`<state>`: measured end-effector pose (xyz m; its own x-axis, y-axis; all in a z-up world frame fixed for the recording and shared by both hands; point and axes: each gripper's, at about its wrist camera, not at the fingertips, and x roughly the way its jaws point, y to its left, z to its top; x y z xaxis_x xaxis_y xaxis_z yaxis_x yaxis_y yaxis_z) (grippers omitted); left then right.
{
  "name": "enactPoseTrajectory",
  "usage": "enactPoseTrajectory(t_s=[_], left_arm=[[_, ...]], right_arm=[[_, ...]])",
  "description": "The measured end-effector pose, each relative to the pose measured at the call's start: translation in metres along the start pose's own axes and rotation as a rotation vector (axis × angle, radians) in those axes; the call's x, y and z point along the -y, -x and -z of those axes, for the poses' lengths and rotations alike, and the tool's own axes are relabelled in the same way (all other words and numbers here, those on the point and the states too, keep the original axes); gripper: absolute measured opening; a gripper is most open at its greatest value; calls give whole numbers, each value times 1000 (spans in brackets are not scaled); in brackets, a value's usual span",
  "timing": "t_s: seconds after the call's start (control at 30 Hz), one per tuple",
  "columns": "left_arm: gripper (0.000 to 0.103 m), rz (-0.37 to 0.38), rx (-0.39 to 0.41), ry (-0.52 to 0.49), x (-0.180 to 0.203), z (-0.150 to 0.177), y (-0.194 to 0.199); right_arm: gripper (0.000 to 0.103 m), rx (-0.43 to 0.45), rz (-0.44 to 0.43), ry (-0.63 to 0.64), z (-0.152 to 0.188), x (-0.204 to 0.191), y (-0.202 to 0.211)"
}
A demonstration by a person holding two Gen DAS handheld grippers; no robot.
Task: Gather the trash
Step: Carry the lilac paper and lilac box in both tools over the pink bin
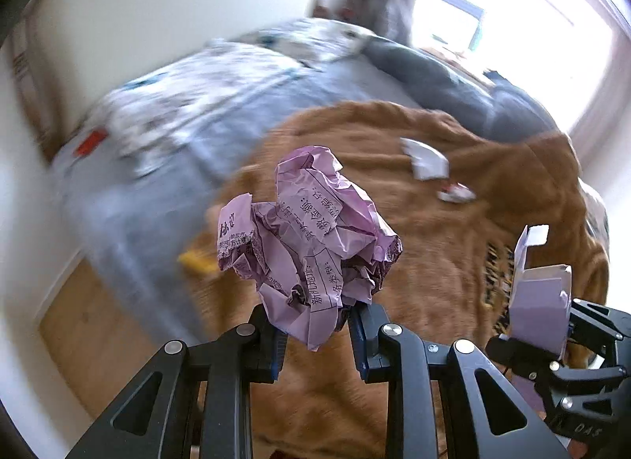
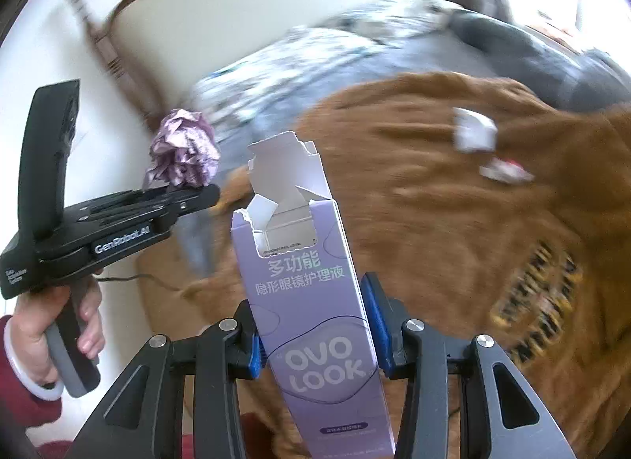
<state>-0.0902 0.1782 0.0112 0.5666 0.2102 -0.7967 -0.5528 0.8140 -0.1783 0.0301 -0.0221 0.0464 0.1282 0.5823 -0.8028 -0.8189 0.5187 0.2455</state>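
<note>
My left gripper (image 1: 317, 334) is shut on a crumpled purple paper ball (image 1: 311, 238) and holds it above the bed; the ball also shows in the right wrist view (image 2: 183, 153). My right gripper (image 2: 313, 334) is shut on an opened purple carton (image 2: 307, 277), held upright; the carton also shows in the left wrist view (image 1: 538, 297). A white torn paper piece (image 1: 426, 159) and a small red and white wrapper (image 1: 455, 193) lie on the brown blanket (image 1: 434, 261), ahead of both grippers. They also show in the right wrist view as the white piece (image 2: 473, 131) and the wrapper (image 2: 504, 171).
The brown blanket lies over a bed with a blue-grey patterned cover (image 1: 189, 111) and a grey pillow (image 1: 434, 76). A yellow item (image 1: 197, 261) sits at the blanket's left edge. Wooden floor (image 1: 79, 325) lies left of the bed. A bright window (image 1: 512, 25) is at the back right.
</note>
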Motion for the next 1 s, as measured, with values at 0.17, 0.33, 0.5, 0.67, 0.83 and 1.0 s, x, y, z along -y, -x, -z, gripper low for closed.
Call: enactPoseTrajectory(t_s=[0.17,0.33,0.5,0.67,0.83,1.0], left_arm=[[28,-111,33,160,-74,36,42],[28,-234,52,325,-139,80,83],[28,-338,36,481,-187,132,109],[28,-396,5,599,-209,183,123],[28,-416,-21,682,-220,227,123],[28,-423,-41,767,-232,260,106]], right_arm=[[41,-30,-109,156,-8,-81,-20],[41,-69,-218,317,-8,-154,-39],[41,-129,-318,470,-1,-218,-61],[41,-200,-387,595,20,-271,-81],[41,-264,-432,684,43,-304,-100],[41,-349,-458,736,73,-333,-125]])
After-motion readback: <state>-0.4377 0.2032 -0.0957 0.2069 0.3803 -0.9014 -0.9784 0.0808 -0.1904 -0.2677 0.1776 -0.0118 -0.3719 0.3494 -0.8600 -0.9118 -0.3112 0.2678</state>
